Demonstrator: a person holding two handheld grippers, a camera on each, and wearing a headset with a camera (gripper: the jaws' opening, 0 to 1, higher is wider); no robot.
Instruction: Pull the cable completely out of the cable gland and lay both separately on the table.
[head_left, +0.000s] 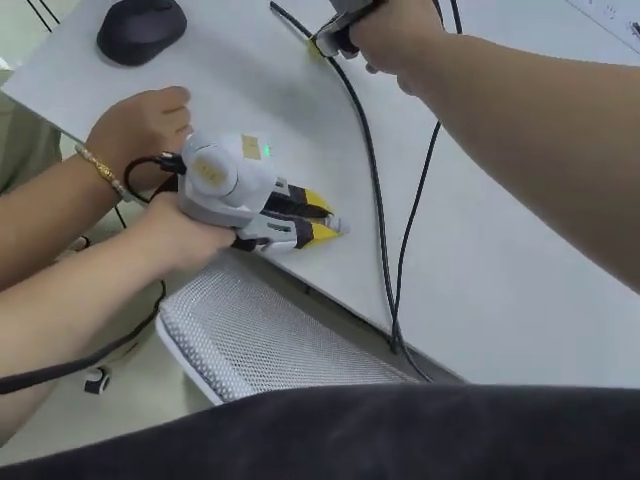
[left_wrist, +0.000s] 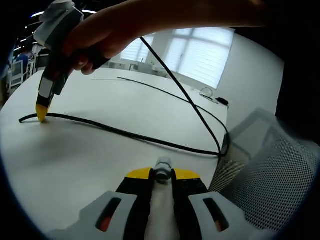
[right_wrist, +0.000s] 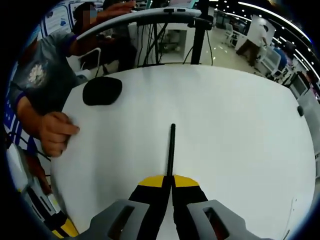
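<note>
Black cable (right_wrist: 172, 145) is clamped tight in the right gripper (right_wrist: 168, 180), with its free end poking past the jaws over the table (right_wrist: 230, 130). The left gripper (left_wrist: 162, 175) has the gland (left_wrist: 162, 166) pinched near the table edge, well apart from the cable, so pull-out looks done. Next: lower each to the top, release, and keep them apart.

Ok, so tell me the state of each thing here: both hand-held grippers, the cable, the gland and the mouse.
Left hand-held gripper: shut on the cable gland.
Cable gland: off the cable, clamped, not yet laid down.
Right hand-held gripper: shut on the cable near its end.
Cable: out of the gland, lying along the table.
Mouse: resting on the table, untouched.
</note>
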